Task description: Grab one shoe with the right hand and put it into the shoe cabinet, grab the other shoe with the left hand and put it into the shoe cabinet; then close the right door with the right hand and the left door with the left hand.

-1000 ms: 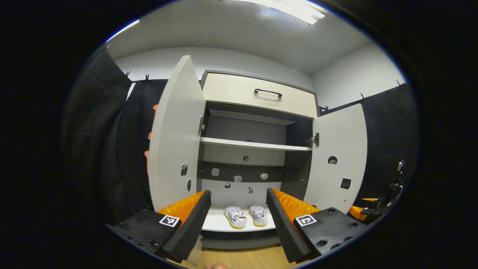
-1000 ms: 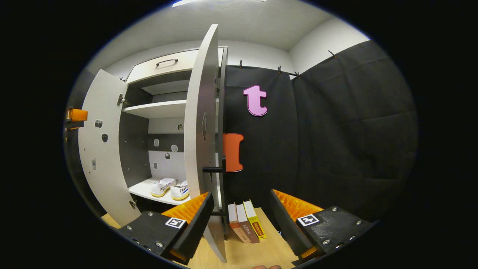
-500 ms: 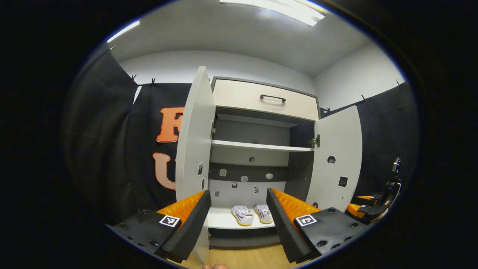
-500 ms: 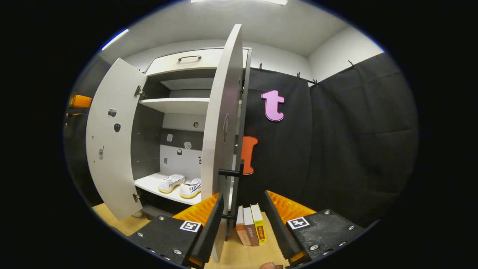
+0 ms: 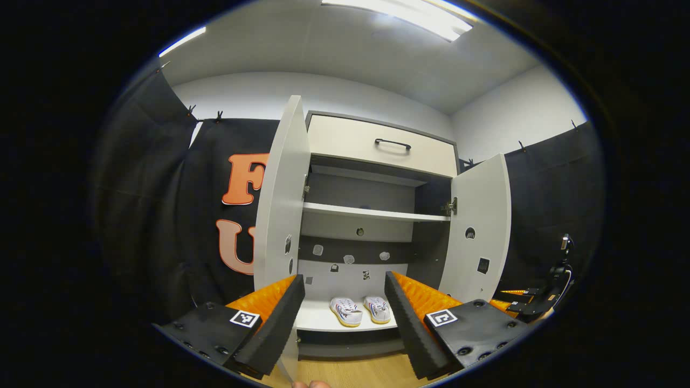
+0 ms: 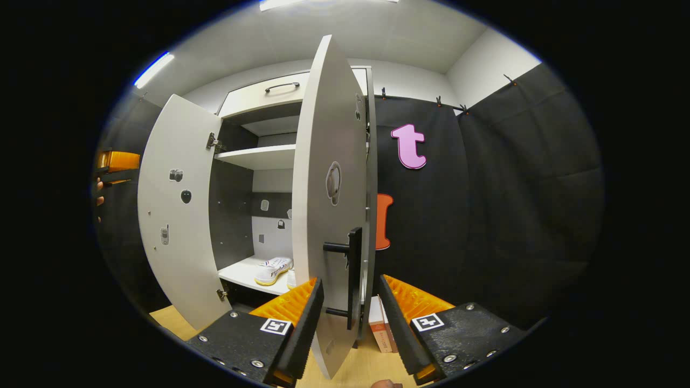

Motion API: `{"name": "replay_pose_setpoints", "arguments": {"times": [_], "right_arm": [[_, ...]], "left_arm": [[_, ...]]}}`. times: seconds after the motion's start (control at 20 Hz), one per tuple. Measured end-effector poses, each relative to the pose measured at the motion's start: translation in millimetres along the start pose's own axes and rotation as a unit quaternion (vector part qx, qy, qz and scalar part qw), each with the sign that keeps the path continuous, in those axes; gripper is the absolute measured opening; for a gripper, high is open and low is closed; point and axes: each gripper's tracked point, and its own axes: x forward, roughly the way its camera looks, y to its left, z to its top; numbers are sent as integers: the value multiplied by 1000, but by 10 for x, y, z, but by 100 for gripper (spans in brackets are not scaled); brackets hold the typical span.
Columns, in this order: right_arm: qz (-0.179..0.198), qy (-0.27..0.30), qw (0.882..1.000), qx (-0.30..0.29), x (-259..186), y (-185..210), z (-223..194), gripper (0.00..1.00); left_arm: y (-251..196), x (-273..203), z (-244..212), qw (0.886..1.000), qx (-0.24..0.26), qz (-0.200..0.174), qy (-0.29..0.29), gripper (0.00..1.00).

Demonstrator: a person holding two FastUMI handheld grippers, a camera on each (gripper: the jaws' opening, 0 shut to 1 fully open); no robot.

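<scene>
On the bottom shelf [image 5: 318, 320] of the shoe cabinet [image 5: 377, 148] both shoes [image 5: 360, 311] are seen side by side, so the placing steps are judged done; what is left is the closing of the two doors, neither of which is shut yet. The right door [image 6: 329, 188] is seen partly swung, with its black handle [image 6: 353, 280] lying between the spread fingers of the right hand-held gripper [image 6: 347, 318], which is released and grips nothing; contact with the door cannot be told. The left hand-held gripper [image 5: 345, 318] is likewise held released and empty in front of the cabinet, with the left door [image 5: 283, 215] just beyond its left finger. Compared with a second earlier, the right door has been turned further toward closing and its outer face is now shown to the right gripper view, while the left door is seen more edge-on in the left gripper view.
</scene>
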Motion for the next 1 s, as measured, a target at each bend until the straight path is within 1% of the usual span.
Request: {"name": "replay_pose_setpoints", "arguments": {"times": [0.05,0.1,0.35,0.45,0.5,0.55,0.6,0.65,0.7,0.75,0.8,0.85,0.9,0.95,1.0], "right_arm": [[6,1,1000,2,8,35,-1,67],[12,2,1000,6,34,93,-2,67],[44,3,999,13,219,426,-37,67],[50,7,999,20,336,530,-77,70],[56,9,998,30,384,607,-90,71],[60,10,997,38,457,680,-111,72],[62,12,997,43,526,750,-126,82],[62,14,997,48,612,820,-140,79],[61,19,997,53,695,878,-181,92],[55,26,996,58,808,935,-235,90],[47,30,996,62,924,988,-262,92],[40,33,996,67,1033,1036,-286,92],[42,36,996,74,1136,1123,-300,92],[39,39,996,76,1230,1191,-334,99],[39,47,996,73,1291,1258,-365,93]], "left_arm": [[-11,-10,8,1000,0,-3,-1,96],[-10,-4,14,1000,0,-5,-2,94],[35,-48,63,1000,9,-8,-7,94],[120,-86,69,1000,9,-4,-10,99],[158,-119,71,1000,9,-1,-10,96],[222,-135,75,1000,8,3,-11,96],[279,-160,80,1000,8,7,-11,96],[353,-171,89,1000,9,13,-12,96],[424,-185,98,1000,9,18,-14,96],[497,-199,110,1000,9,22,-16,96],[543,-216,113,999,8,26,-18,96],[603,-222,118,999,7,29,-18,96],[662,-238,116,999,7,32,-18,99],[728,-248,115,999,8,36,-18,99],[783,-270,109,999,9,40,-18,96]]}}
